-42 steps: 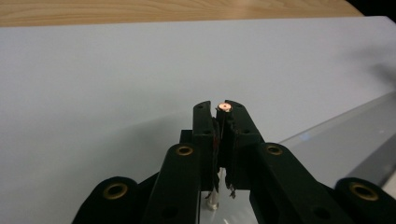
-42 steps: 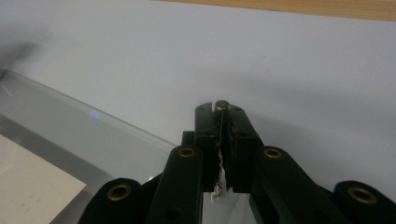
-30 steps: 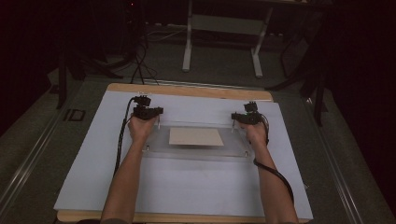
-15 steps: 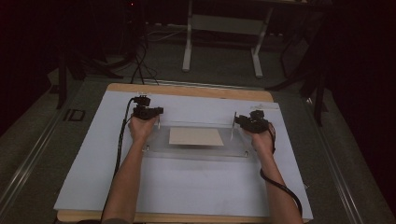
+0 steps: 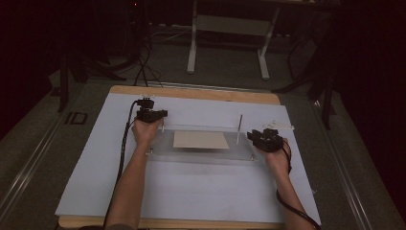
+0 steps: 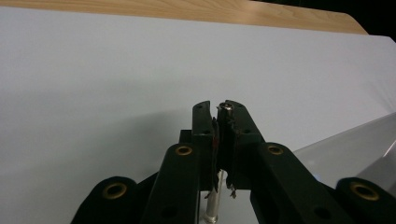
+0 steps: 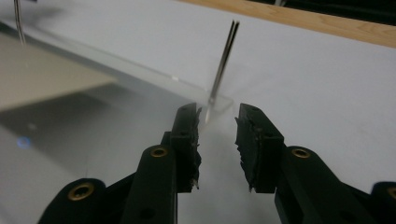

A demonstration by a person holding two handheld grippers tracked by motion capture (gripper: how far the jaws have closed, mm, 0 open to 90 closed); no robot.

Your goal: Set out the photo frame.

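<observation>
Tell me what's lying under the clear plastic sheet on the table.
A tan rectangular card shows through the clear sheet, with the white table cover beneath. Nothing else is visible there.

Landmark: clear plate [image 5: 201,153] mid tabletop [image 5: 191,191]. Near side of plate: bare white sheet, free passage btw the two forearms. Far side: open strip up to the wood edge. Obstacles: thin upright pin [image 5: 239,128] at plate's far-right corner, standing just ahead of the parted right tongs [image 5: 261,139]; left tongs [image 5: 160,115] w/ cable block the far-left corner. Small white bits [image 5: 280,126] right of pin.
</observation>
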